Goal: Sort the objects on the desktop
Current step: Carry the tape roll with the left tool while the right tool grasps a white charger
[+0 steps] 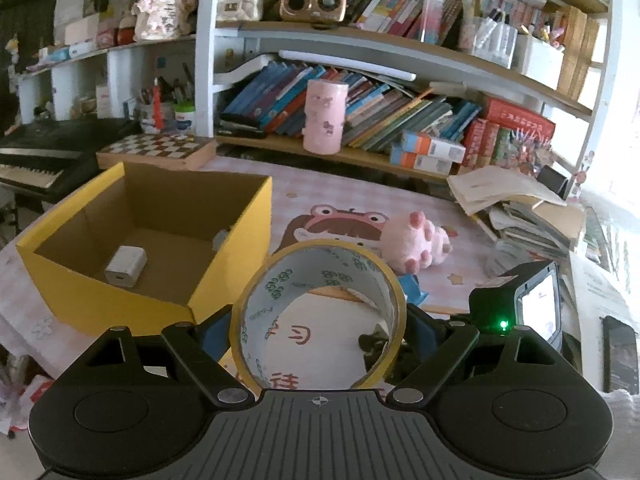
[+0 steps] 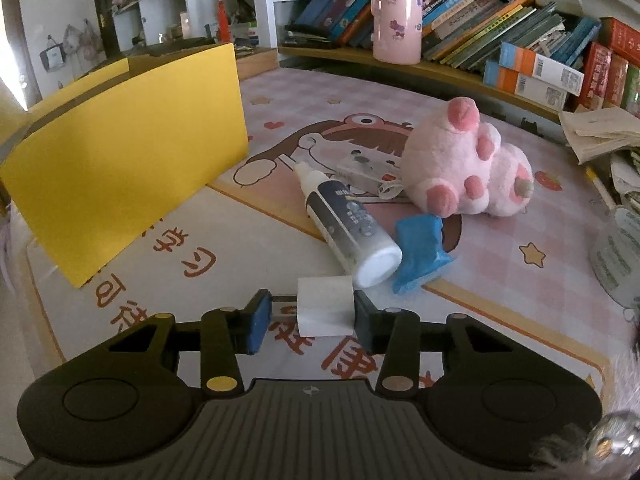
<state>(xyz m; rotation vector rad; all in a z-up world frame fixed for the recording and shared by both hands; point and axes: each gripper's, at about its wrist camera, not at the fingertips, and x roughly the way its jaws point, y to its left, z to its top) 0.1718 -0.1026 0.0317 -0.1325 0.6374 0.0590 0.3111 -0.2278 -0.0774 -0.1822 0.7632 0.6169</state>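
Two grippers loaded, one item in the box

Two grippers are in view, each with an item between its fingers. The left gripper [image 1: 318, 330] is clamped on a roll of tape [image 1: 320, 312], which stands on edge with its open core facing the camera; the blue pads press its left and right sides. The roll is raised above the desk mat [image 1: 460, 276], just right of the yellow cardboard box [image 1: 120, 304].

The box stands open at the left of the desk. A white charger [image 1: 126, 266] lies on its floor near the left wall. A second small object sits against the right inner wall, too unclear to identify.

The right gripper [image 2: 307, 316] has its jaws at a moderate width with a white block [image 2: 325, 306] between them. The right finger touches the block; a metal prong bridges the space to the left finger, so a firm grip cannot be confirmed.

On the mat beyond it, a white-capped bottle [image 2: 346, 224] lies on its side, cap end nearest the gripper. A crumpled blue packet [image 2: 420, 250] touches the bottle's right side. A pink plush toy [image 2: 468, 164] lies behind the packet. A small flat white item [image 2: 362, 170] lies between the bottle's nozzle and the toy.

A pink cup [image 2: 397, 18] stands upright on the lower shelf, in front of leaning books [image 2: 480, 20].
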